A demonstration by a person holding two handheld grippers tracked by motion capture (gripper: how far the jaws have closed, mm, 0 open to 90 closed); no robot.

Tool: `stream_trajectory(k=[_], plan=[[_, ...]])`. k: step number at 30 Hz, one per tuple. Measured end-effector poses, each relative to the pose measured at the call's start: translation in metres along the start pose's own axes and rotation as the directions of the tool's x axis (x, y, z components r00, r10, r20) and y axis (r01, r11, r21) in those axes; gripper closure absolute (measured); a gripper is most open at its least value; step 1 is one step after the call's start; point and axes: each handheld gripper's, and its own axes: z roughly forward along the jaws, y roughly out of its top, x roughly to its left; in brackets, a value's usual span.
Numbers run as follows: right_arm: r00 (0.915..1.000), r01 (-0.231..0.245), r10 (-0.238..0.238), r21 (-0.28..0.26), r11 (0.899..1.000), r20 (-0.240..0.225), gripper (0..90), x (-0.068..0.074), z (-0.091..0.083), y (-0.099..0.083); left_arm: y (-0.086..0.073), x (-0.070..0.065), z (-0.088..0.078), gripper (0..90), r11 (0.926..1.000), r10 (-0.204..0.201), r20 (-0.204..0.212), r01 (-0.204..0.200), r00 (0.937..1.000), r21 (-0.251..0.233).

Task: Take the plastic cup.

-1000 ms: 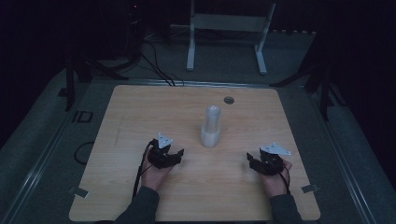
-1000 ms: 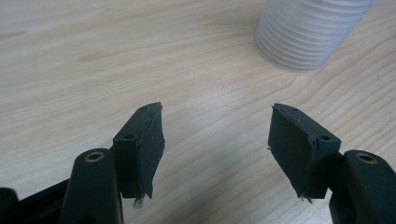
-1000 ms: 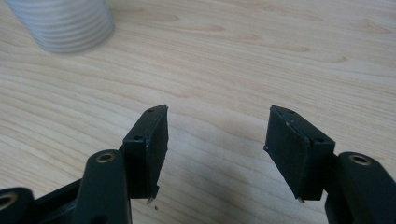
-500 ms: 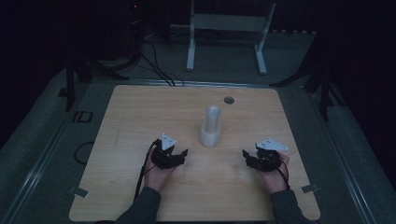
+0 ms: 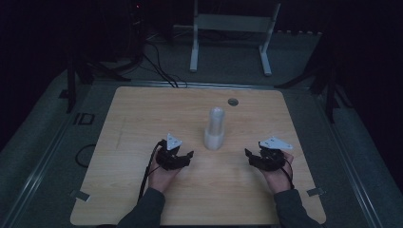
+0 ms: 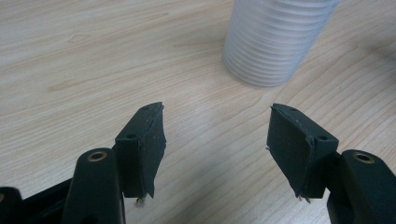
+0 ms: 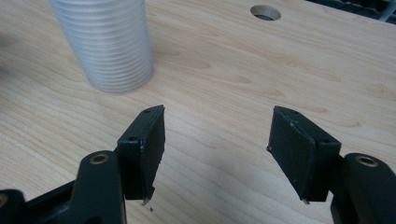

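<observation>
On tabletop (image 5: pixel 142 118) centre: cup stack (image 5: pixel 215 128), upright | looks light, thin, crushable – grip low, gently | left tongs (image 5: pixel 183 159) wide, empty | right tongs (image 5: pixel 254 159) wide, empty

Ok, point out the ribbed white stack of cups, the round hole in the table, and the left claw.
Ribbed white stack of cups (image 5: pixel 215 128), high view, mid-stack.
Round hole (image 7: pixel 265 12), right gripper view, its opening.
Left claw (image 6: pixel 217 149), left gripper view, between fingertips.

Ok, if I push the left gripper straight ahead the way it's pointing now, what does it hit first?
Probably the stack of clear cups. The left gripper is open, and the stack stands ahead, slightly right of its centre line, with bare table between. Depth is unclear; the right finger might clip it first.
</observation>
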Motion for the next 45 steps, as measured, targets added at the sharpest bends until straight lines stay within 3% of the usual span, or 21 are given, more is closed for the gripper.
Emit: stream_trajectory(k=[4,13,30,45], plan=[[0.9998,-0.008,0.008,-0.012,1.0,-0.018,35.6,0.001,-0.002,0.005,0.002,-0.001,0.001,36.6,1.0,0.005,0.0,-0.005,1.0,0.001],[0.9998,0.012,-0.012,-0.028,1.0,-0.013,35.6,0.002,-0.003,0.016,0.006,-0.004,0.003,36.4,0.9998,0.017,0.008,-0.017,0.9998,-0.005],[0.999,0.031,-0.033,-0.059,0.998,-0.031,35.5,0.013,-0.001,0.031,0.017,-0.002,0.006,34.8,0.9994,-0.014,0.026,0.015,0.9996,-0.032],[0.9963,0.068,-0.072,-0.076,0.995,-0.048,35.5,0.025,0.004,0.044,0.032,-0.004,0.008,34.3,0.9978,0.033,0.043,-0.031,0.9985,-0.059]])
